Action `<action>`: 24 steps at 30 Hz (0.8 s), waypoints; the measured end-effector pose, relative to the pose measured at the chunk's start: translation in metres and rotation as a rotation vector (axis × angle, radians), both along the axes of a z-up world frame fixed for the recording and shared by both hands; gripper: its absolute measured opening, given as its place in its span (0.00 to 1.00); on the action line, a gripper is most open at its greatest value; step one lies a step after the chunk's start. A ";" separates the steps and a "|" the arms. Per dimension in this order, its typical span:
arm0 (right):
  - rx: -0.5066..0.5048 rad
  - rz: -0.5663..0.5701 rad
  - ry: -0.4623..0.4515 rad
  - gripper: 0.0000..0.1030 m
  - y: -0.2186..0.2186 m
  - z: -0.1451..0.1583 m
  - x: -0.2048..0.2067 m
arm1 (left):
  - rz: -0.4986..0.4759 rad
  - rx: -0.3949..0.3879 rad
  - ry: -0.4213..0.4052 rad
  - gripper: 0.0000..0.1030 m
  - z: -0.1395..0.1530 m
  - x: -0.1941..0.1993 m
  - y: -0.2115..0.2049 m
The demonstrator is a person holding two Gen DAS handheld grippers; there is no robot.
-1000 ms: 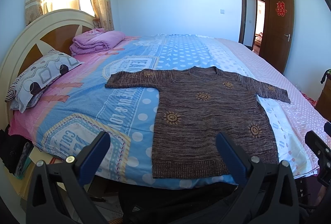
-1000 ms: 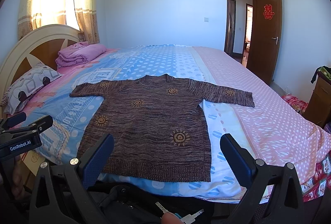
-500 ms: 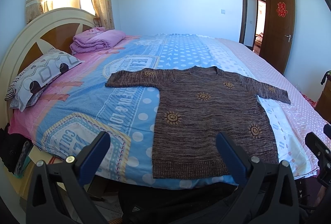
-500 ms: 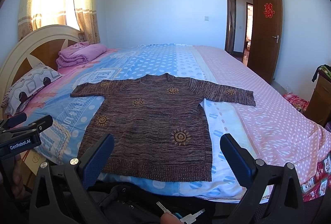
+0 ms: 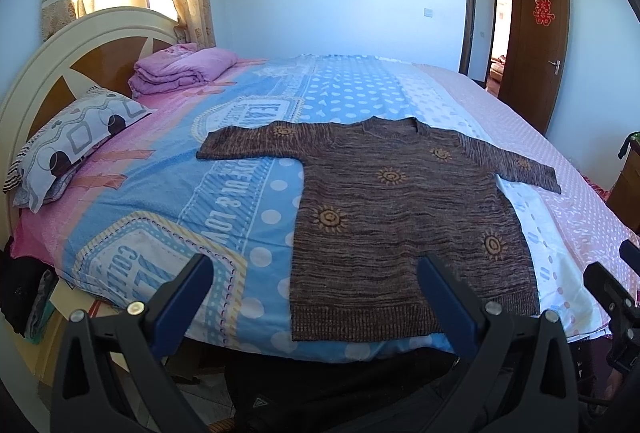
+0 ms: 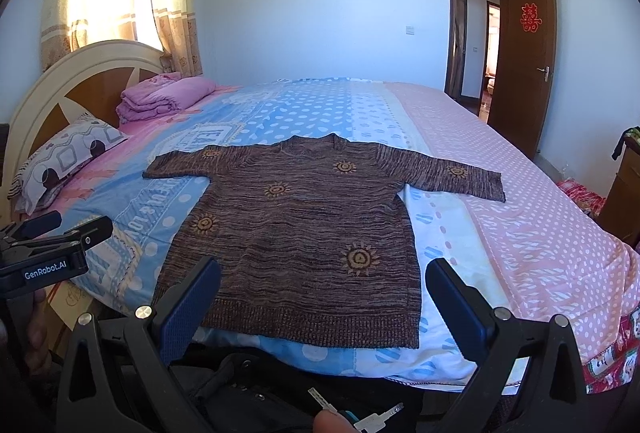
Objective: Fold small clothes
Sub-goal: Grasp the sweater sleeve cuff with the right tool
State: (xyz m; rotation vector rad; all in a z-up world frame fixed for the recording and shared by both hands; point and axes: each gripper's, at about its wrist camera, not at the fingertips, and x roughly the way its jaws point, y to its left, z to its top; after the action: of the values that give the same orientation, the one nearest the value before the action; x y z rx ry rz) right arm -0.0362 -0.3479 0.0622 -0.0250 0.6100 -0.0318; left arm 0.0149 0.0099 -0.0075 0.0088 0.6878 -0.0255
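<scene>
A small brown knit sweater (image 5: 400,217) with orange sun motifs lies flat and face up on the bed (image 5: 168,193), both sleeves spread out, its hem at the near edge. It also shows in the right wrist view (image 6: 304,233). My left gripper (image 5: 316,293) is open and empty, held in front of the bed's near edge, short of the hem. My right gripper (image 6: 324,297) is open and empty, also in front of the hem. The left gripper's body (image 6: 44,253) shows at the left of the right wrist view.
A folded pink blanket (image 5: 180,71) and a patterned pillow (image 5: 72,141) lie by the headboard (image 5: 64,65) at the left. An open brown door (image 5: 536,45) stands at the right. Keys (image 6: 360,417) hang below the right gripper. Dark clutter lies on the floor by the bed.
Both grippers have edged slightly forward and tilted a little; the sweater has not moved.
</scene>
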 end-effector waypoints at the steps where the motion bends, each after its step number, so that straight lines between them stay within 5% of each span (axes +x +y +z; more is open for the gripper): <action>1: 0.004 0.007 -0.002 0.99 -0.001 -0.001 0.001 | -0.004 -0.001 0.008 1.00 -0.001 0.002 0.000; 13: 0.047 -0.009 -0.032 0.99 -0.046 -0.020 0.048 | -0.052 0.083 0.033 1.00 -0.019 0.055 0.003; 21: 0.065 -0.142 0.021 0.98 -0.119 -0.042 0.120 | 0.015 0.190 0.017 1.00 -0.030 0.141 0.021; 24: 0.107 -0.200 0.061 0.88 -0.158 -0.048 0.151 | 0.024 0.224 0.032 1.00 -0.042 0.181 0.026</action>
State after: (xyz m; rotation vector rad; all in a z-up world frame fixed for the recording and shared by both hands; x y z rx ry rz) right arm 0.1147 -0.5060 0.0139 0.1394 0.6725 -0.1926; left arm 0.1954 0.0356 -0.0496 0.2162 0.7197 0.0745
